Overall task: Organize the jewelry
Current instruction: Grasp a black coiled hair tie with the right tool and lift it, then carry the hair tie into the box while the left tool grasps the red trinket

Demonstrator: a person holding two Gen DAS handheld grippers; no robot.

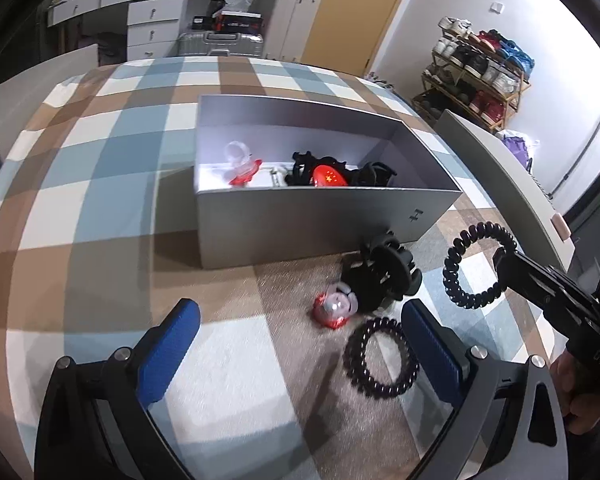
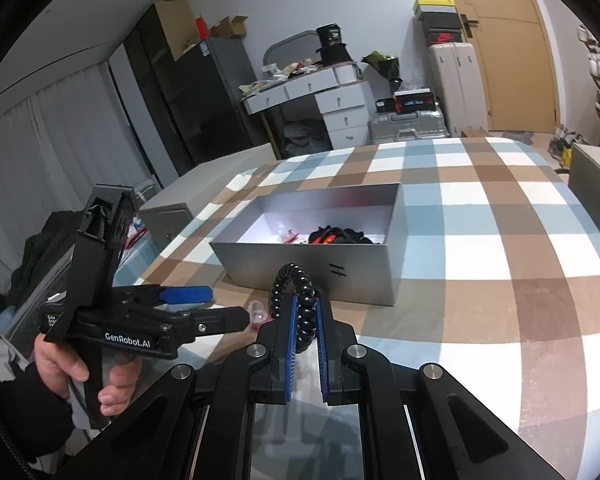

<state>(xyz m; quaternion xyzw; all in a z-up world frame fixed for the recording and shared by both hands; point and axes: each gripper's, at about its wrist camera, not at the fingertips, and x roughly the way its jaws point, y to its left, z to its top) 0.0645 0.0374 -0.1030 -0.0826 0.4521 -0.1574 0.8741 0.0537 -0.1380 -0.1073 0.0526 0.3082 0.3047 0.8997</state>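
Note:
A grey open box [image 1: 300,224] stands on the checked tablecloth and holds black claw clips [image 1: 374,174], a red item [image 1: 329,178] and a clear-and-red piece [image 1: 244,162]. In front of it lie a black claw clip [image 1: 384,276], a red-and-clear trinket [image 1: 335,308] and a black spiral hair tie [image 1: 380,360]. My left gripper [image 1: 300,340] is open above these. My right gripper [image 2: 306,308] is shut on a second black spiral hair tie [image 2: 296,292], held in the air near the box's front; it also shows in the left wrist view [image 1: 478,266].
The box [image 2: 320,276] sits mid-table. My left gripper [image 2: 216,306] shows in the right wrist view, left of the held tie. A grey chair back [image 1: 500,168] stands right of the table; a shoe rack [image 1: 476,72], suitcases and a white desk stand beyond.

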